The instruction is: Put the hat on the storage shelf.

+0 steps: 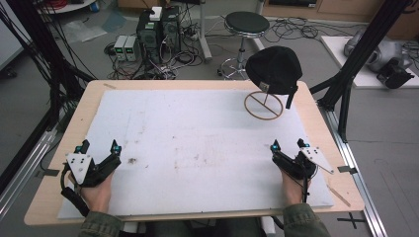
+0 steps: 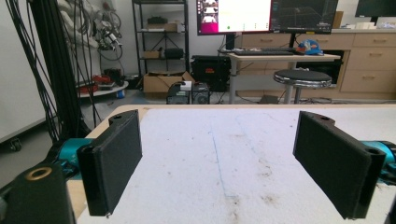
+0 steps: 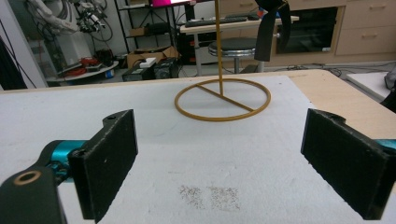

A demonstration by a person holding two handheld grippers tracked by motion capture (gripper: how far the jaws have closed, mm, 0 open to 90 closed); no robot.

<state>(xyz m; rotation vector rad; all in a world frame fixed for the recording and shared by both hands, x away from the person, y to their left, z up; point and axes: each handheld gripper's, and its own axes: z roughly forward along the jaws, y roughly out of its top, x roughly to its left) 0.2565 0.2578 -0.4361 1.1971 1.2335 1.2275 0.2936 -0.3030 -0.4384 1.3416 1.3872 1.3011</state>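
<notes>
A black cap hangs on a thin wooden stand with a ring base at the far right of the white mat. In the right gripper view the ring base lies straight ahead and the cap's strap dangles above it. My left gripper rests open near the mat's front left; its jaws stand wide apart with bare mat between them. My right gripper rests open at the front right, its jaws also wide apart and holding nothing.
The wooden table edges the mat on all sides. Black frame posts rise at the right and cables hang at the left. A stool and computer boxes stand on the floor beyond the far edge.
</notes>
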